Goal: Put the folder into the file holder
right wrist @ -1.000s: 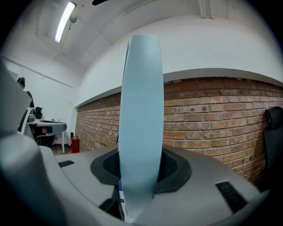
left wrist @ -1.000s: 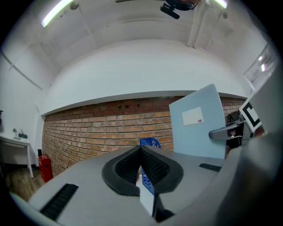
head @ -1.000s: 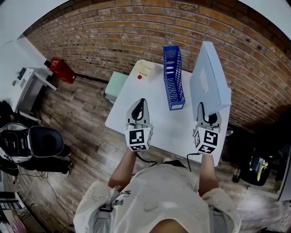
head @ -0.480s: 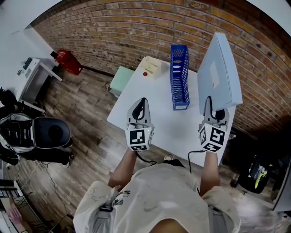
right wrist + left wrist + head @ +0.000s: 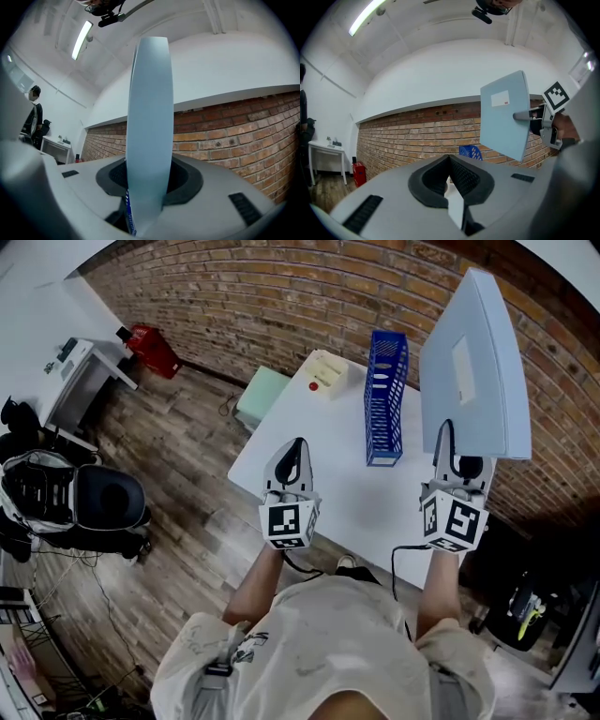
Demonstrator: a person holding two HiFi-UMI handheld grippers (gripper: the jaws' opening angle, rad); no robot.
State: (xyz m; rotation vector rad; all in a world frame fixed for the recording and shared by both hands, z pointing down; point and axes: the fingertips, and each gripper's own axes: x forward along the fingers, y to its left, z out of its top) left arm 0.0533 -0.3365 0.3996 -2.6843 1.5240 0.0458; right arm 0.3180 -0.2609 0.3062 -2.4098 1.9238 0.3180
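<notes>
A pale blue folder (image 5: 473, 371) stands upright in the air, held by its lower edge in my right gripper (image 5: 457, 457), whose jaws are shut on it. In the right gripper view the folder's spine (image 5: 147, 131) rises straight up from between the jaws. From the left gripper view the folder (image 5: 504, 112) hangs at the upper right. The blue mesh file holder (image 5: 386, 395) stands on the white table (image 5: 356, 493), left of the folder. My left gripper (image 5: 289, 463) hovers over the table's near left part, shut with nothing in it.
A small cream box with a red dot (image 5: 325, 373) lies at the table's far left corner. A brick wall (image 5: 281, 296) runs behind the table. A pale green box (image 5: 262, 395) sits on the wooden floor, and a black chair (image 5: 103, 502) stands at left.
My right gripper has lifted the folder higher and further right. The left gripper has stayed where it was.
</notes>
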